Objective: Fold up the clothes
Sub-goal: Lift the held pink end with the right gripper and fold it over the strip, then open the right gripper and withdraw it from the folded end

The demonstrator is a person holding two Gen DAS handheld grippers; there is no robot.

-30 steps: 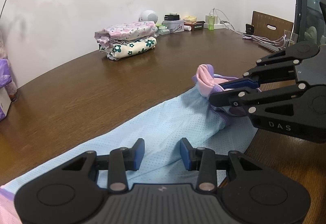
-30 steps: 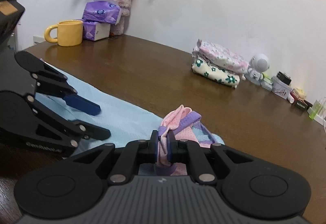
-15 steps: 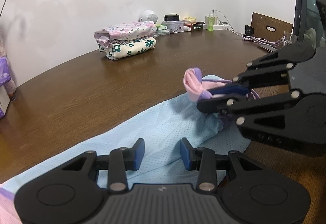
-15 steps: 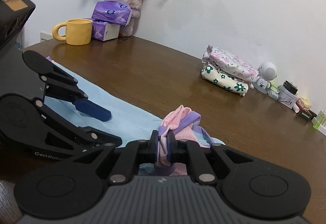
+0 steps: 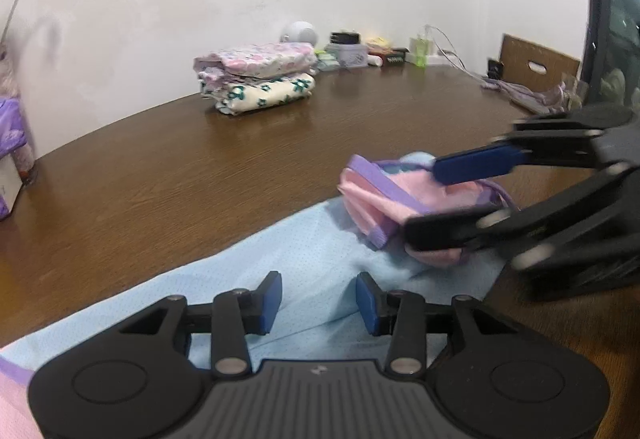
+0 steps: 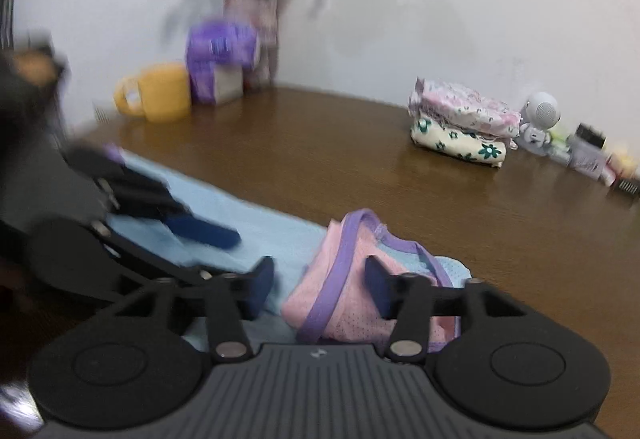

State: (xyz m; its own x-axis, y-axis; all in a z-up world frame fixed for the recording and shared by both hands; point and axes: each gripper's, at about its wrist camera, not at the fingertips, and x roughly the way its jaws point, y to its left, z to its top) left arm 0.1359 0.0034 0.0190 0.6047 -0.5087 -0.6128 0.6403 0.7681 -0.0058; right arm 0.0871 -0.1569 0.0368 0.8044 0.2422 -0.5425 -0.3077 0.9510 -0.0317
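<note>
**Right claw letting go of the bunched end, left one just hanging over the blue cloth**

So the right gripper (image 6: pixel 320 285) has its jaws spreading apart right now. The pink and purple bunch (image 6: pixel 352 279) of the garment sits between the pads but neither pad looks pressed into it (the bunch slumps toward the pad at 3 o'clock, so it may brush that one, hard to call with the blur). From the left wrist view the same gripper (image 5: pixel 444 199) comes in from 3 o'clock with the bunch (image 5: pixel 384 195) loose between its fingers.

The left gripper (image 5: pixel 318 297) is opening a little too, with nothing pinched. Its blue pads hover over the light blue garment (image 5: pixel 280 263), which shows flat through the gap.

The garment (image 6: pixel 240 223) lies spread on the brown table (image 6: pixel 360 167), running from 9 o'clock in the right wrist view toward the bunch at the bottom centre.

Background stuff: a stack of folded clothes (image 6: pixel 460 127) at about 2 o'clock, well apart from the work, and a yellow mug (image 6: pixel 160 93) with a purple tissue pack (image 6: pixel 220 53) and a flower vase (image 6: pixel 256 19) up around 11 o'clock.
</note>
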